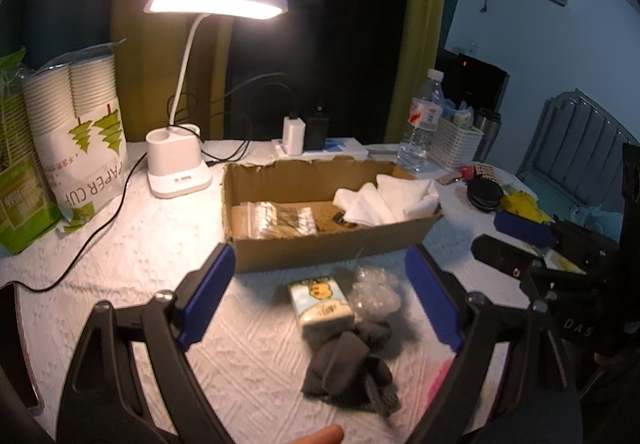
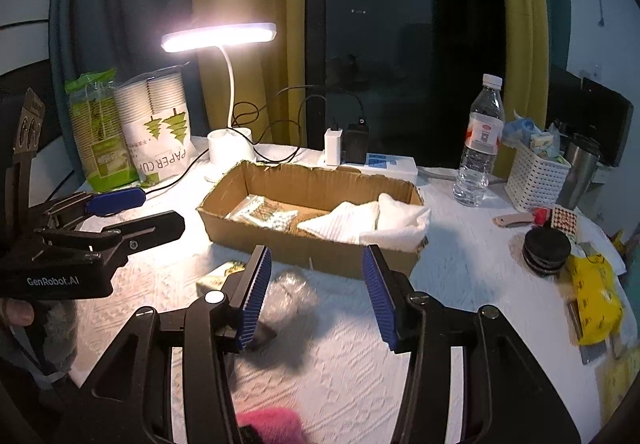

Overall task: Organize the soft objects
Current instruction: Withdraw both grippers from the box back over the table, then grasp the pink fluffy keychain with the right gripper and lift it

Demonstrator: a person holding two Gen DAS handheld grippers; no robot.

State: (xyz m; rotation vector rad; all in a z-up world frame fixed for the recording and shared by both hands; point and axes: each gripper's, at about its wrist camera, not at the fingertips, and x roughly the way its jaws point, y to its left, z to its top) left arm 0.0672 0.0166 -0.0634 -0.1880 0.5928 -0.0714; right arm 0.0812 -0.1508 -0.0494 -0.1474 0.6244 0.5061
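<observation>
Both the left gripper [image 1: 320,284] and right gripper [image 2: 316,296] hover wide apart, empty, above the tissue pack [image 1: 322,302] and grey gloves [image 1: 348,364].

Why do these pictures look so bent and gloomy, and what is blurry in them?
Both views are fisheye, so curtains and table edges bow outward. The desk lamp is the main light; its head glares white, while the room behind stays dim. In the left wrist view, the dark gloves and tissue pack look soft. In the right wrist view, the clear plastic wrap is smeared.

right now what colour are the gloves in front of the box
Dark grey gloves, clearest in the left wrist view.
</observation>
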